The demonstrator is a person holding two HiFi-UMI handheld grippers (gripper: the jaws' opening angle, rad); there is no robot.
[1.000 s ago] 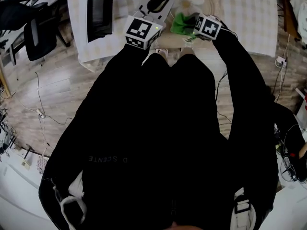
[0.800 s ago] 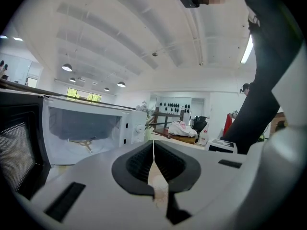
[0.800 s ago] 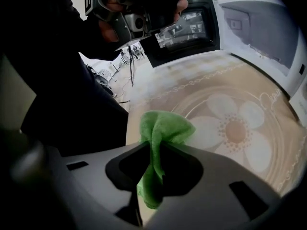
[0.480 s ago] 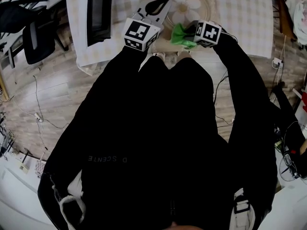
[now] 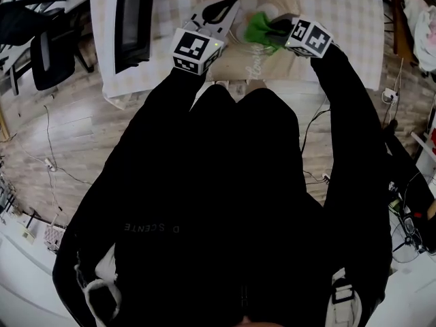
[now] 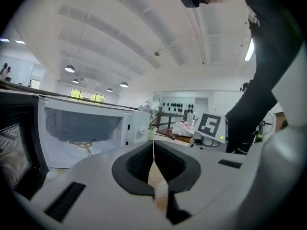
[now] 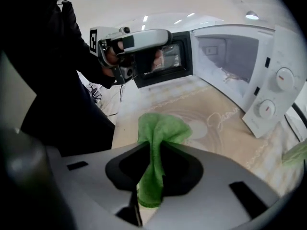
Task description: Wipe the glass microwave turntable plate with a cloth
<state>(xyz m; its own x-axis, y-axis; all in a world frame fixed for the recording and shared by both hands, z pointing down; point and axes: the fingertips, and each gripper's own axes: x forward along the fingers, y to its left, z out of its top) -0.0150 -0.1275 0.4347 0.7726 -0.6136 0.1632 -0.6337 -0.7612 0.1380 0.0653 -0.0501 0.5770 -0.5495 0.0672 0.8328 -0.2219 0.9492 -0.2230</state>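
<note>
You are in the middle of the wiping step. Your right gripper (image 7: pixel 152 150) has its jaws clamped on the green cloth (image 7: pixel 160 128), and the loose end of the cloth stands out beyond the tips, over the glass turntable plate (image 7: pixel 211 121). The plate lies flat on the beige mat (image 7: pixel 158 102) on the table, in front of the open microwave (image 7: pixel 240 66). I cannot tell if the cloth is really pressing on the glass or only hanging just above it.

Your left gripper (image 6: pixel 153 145) has its jaws together with nothing between them. It hangs in the air near the microwave door (image 7: pixel 158 61) and does not touch the plate.

For the next move, I think you need to bring the cloth down onto the glass and sweep it across the part that is not yet wiped. The plate may slide on the mat, so you could steady its rim with the left gripper.

Compared with 0.5 s ago, in the head view the cloth (image 5: pixel 257 27) is now farther from your body and covers part of the flower pattern, which was clear then. The left gripper is almost in the same place.
</note>
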